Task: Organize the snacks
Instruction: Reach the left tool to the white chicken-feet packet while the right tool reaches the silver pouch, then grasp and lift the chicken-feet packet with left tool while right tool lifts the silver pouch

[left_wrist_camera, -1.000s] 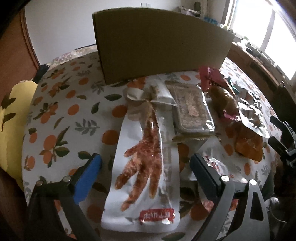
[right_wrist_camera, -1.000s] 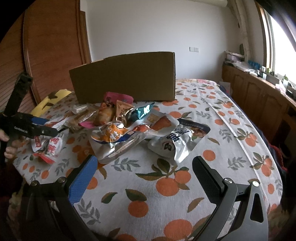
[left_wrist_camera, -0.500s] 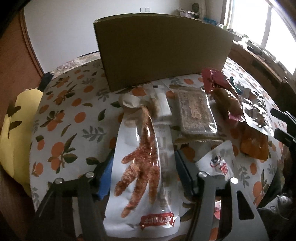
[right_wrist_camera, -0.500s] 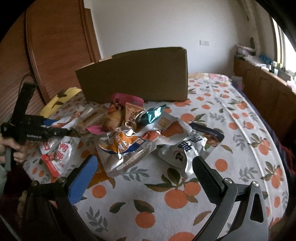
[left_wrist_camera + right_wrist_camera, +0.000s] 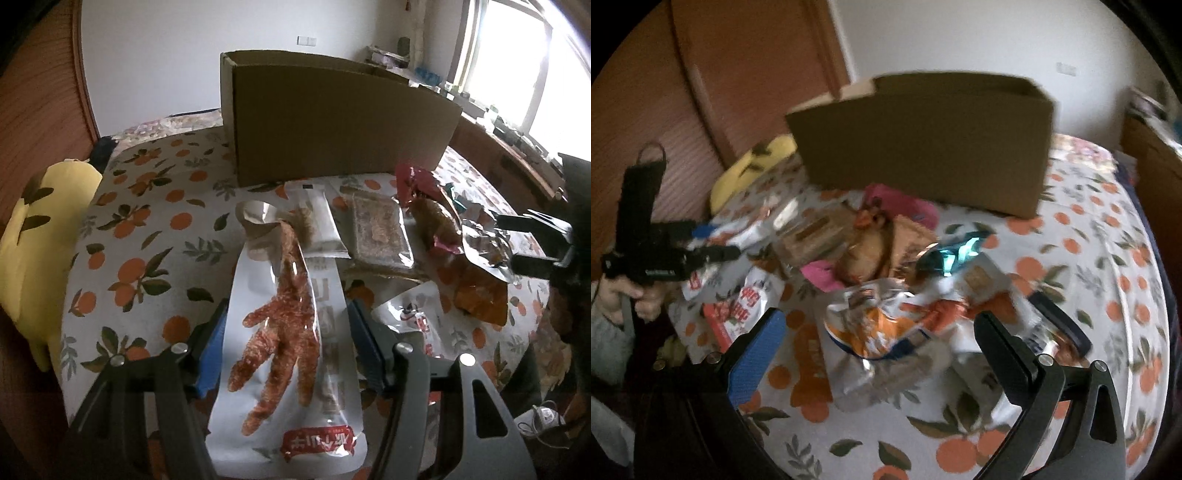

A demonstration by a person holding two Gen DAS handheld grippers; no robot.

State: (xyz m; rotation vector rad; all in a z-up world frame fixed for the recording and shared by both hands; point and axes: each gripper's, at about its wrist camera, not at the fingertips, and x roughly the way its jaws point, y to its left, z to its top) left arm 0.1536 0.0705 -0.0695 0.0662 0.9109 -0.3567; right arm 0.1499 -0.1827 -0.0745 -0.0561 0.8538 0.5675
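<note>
White plastic chicken-foot snack pouch (image 5: 291, 343) lies lengthwise on the orange-print counter (image 5: 147, 258), pinched between the left tongs (image 5: 286, 347), probably bound for the brown cardboard box (image 5: 332, 122); right tongs (image 5: 879, 339) gape empty.

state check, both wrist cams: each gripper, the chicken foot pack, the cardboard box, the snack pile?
left gripper: shut on chicken foot pack, pads on both long edges.
right gripper: open, empty, above the pile.
chicken foot pack: sealed, gripped; whether it is lifted off the tablecloth cannot be told.
cardboard box: upright, top open, inside hidden.
snack pile: loose on tablecloth before the box, unsorted.
</note>
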